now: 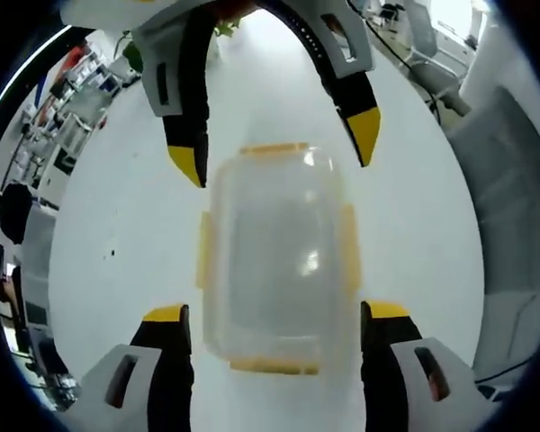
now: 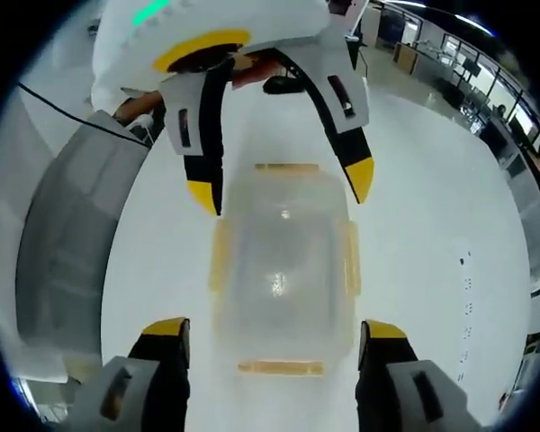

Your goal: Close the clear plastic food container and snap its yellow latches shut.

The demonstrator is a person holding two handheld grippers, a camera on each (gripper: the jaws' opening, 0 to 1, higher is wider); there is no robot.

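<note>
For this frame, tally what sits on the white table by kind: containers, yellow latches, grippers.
Clear plastic container: 1
Yellow latches on it: 4, one per side, e.g.
Grippers: 2, left gripper and right gripper, facing each other across the container, jaws spread wider than it
Total: 7

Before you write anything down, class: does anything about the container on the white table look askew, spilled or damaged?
Nothing stands out. The clear container sits flat on the white table with its lid on, squarely placed. The yellow latches show on all four sides; whether they are snapped is unclear. No spill or crack is visible. Both hand-held grippers are open, one at each end.
</note>
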